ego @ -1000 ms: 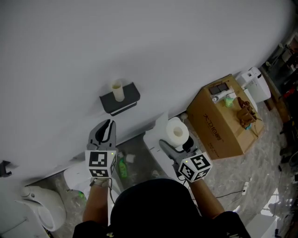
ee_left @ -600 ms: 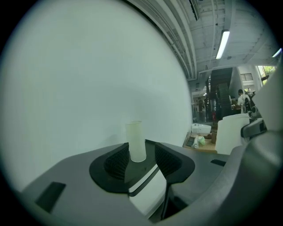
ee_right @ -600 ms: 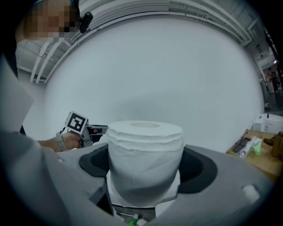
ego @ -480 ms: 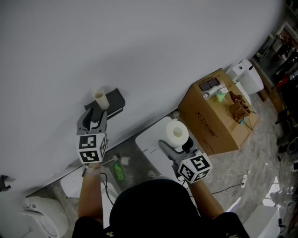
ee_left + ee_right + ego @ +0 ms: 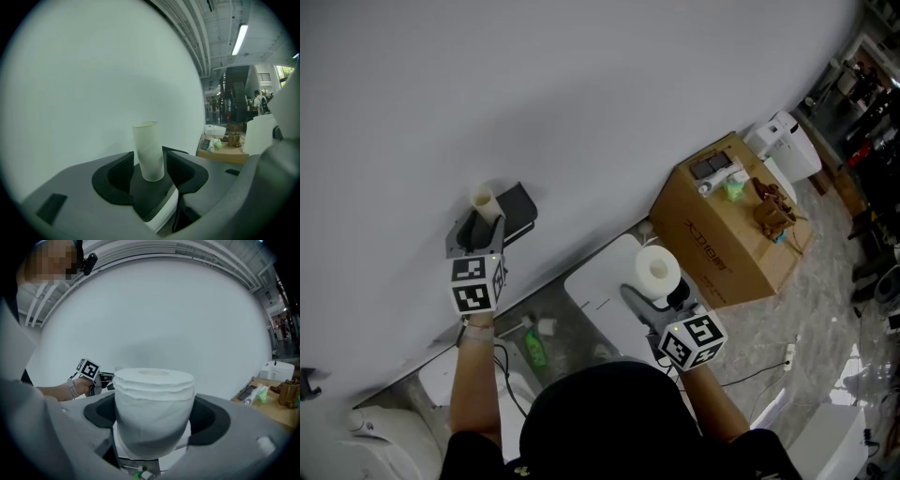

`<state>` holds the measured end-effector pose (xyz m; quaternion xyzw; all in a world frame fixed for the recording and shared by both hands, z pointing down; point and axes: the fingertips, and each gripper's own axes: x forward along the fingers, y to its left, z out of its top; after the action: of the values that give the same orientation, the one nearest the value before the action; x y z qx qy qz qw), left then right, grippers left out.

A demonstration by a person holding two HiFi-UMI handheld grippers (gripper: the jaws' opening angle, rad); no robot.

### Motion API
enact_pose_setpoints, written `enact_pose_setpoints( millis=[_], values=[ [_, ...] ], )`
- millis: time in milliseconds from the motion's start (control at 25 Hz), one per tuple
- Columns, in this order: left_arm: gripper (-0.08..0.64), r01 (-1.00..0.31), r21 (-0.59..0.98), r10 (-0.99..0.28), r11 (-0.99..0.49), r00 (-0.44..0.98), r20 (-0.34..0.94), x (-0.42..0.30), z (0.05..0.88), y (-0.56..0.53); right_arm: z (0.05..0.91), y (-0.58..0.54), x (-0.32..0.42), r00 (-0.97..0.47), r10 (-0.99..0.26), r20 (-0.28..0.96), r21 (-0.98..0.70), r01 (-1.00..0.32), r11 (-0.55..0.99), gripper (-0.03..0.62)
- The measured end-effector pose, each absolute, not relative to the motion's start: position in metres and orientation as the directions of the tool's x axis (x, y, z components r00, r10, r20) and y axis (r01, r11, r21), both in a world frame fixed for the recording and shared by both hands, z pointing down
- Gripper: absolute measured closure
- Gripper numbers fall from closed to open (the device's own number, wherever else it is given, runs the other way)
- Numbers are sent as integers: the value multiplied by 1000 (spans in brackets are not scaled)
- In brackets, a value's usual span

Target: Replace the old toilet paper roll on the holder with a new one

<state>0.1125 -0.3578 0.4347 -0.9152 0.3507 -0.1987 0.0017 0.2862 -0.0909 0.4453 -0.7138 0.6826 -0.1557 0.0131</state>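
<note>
An empty cardboard tube [image 5: 483, 201] stands upright on the black wall holder [image 5: 517, 208]. My left gripper [image 5: 477, 219] has reached it. In the left gripper view the tube [image 5: 149, 150] rises between the two jaws of that gripper [image 5: 152, 164]. The jaws are opening, with a gap on each side of the tube and no pad pressing on it. The holder [image 5: 151, 199] lies under the tube. My right gripper [image 5: 660, 285] is shut on a full white toilet paper roll [image 5: 657, 268], held upright above the white surface. That roll [image 5: 154, 413] fills the right gripper [image 5: 154, 420].
A cardboard box [image 5: 722, 246] with small items on top stands at the right by the wall. A white appliance [image 5: 787, 147] is beyond it. A white cabinet top [image 5: 598, 292] lies under the right gripper, a green bottle [image 5: 532, 349] on the floor, a toilet [image 5: 380, 441] bottom left.
My left gripper has moved up to the holder and its jaws have spread from shut to either side of the tube. The right gripper still holds the new roll.
</note>
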Motion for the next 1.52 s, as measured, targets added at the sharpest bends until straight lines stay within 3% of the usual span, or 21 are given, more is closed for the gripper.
enact_pose_setpoints(
  millis=[280, 800, 1520],
  values=[
    [384, -646, -167, -653, -745, 656, 378, 112, 437, -365, 444, -88, 288, 25, -979, 202, -232, -970, -72, 160],
    [385, -636, -172, -653, -752, 684, 326, 100, 419, -350, 440, -83, 276, 8, -982, 189, -226, -973, -52, 160],
    [385, -697, -194, -719, -691, 634, 285, -4, 397, -265, 430, -99, 207, -149, -976, 158, -237, -965, 109, 160]
  ],
)
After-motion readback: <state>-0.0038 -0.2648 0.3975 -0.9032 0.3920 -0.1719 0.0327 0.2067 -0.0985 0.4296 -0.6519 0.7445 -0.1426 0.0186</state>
